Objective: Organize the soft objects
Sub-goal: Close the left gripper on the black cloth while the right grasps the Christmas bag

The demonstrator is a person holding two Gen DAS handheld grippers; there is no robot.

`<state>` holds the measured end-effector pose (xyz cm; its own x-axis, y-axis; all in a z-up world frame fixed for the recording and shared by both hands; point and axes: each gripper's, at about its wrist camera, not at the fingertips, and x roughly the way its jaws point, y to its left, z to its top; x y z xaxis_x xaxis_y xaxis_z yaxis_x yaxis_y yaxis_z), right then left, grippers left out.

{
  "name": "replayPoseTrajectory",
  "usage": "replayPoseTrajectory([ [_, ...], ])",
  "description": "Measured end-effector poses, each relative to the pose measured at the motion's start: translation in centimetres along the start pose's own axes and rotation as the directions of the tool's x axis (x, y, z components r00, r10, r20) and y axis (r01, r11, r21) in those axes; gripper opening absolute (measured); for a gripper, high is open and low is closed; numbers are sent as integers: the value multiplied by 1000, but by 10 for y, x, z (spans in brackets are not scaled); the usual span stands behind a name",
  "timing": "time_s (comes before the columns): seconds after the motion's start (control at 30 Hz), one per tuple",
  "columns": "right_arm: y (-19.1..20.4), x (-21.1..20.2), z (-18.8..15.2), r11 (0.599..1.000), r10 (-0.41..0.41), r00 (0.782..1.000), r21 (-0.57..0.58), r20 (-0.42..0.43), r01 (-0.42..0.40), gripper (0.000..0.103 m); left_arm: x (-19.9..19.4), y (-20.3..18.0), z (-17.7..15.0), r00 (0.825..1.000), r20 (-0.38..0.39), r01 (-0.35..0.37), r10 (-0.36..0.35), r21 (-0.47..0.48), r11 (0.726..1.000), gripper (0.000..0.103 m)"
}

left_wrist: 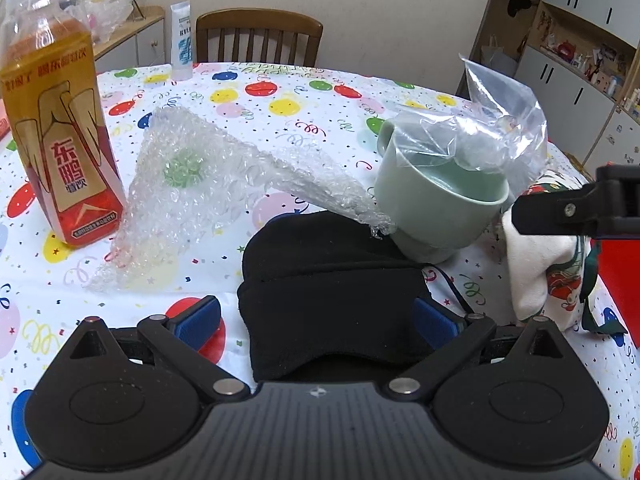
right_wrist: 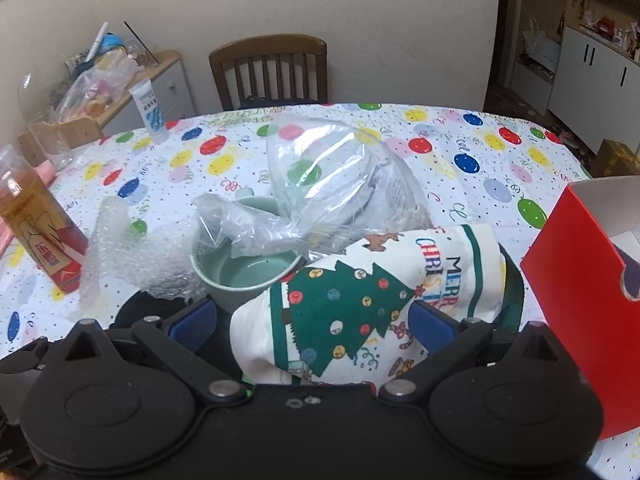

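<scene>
A black fleece hat (left_wrist: 332,280) lies on the balloon-print tablecloth (left_wrist: 248,92), right between the blue pads of my left gripper (left_wrist: 316,320), which stands wide open around it. A white Christmas cloth bag (right_wrist: 360,296) with a green tree print lies between the fingers of my right gripper (right_wrist: 312,324), also wide open. The same bag (left_wrist: 536,264) shows at the right of the left wrist view, under the black right gripper (left_wrist: 580,208). A sheet of bubble wrap (left_wrist: 192,184) lies left of the hat. A clear plastic bag (right_wrist: 320,184) drapes into a pale green mug (right_wrist: 244,276).
A tall orange drink bottle (left_wrist: 60,132) stands at the left. A white tube (left_wrist: 182,40) stands at the table's far edge, before a wooden chair (left_wrist: 260,36). A red open box (right_wrist: 584,280) sits close on the right. Cabinets line the right wall.
</scene>
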<state>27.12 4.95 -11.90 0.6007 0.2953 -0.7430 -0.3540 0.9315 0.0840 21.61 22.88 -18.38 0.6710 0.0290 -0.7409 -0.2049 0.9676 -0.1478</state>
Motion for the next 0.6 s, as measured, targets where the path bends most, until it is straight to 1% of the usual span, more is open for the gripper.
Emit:
replayPoseTrajectory([
  [0.2,1,9,-4,1000,-26,999,8,-23,26,99,7,-1,0,1000,-5,-6,6,9,1000,101],
  [0.23,1,10,-5,1000,-26,999,9,-25,26,98,8,-1,0,1000,-5,-1,1,6,1000,98],
  [0.33,0,11,-6,1000,-26,999,6,-26,26,95,8,-3,0,1000,-4,-5,5,13,1000,93],
  [0.37,0,11,-6,1000,-27,999,7,-27,27,90,8,-3,0,1000,-4,-7,7,16,1000,92],
  [0.43,-1,11,-5,1000,-23,999,9,-31,24,87,7,-4,1,1000,-3,-6,7,16,1000,84],
  [0.5,-2,10,-6,1000,-22,999,9,-28,22,84,7,-5,2,1000,-5,-12,12,14,1000,80],
  [0.57,-3,9,-7,1000,-19,999,9,-28,20,78,6,-4,3,1000,-3,-18,18,4,1000,75],
  [0.6,-3,8,-8,1000,-17,999,9,-29,17,76,5,-3,3,1000,-2,-22,22,0,1000,70],
])
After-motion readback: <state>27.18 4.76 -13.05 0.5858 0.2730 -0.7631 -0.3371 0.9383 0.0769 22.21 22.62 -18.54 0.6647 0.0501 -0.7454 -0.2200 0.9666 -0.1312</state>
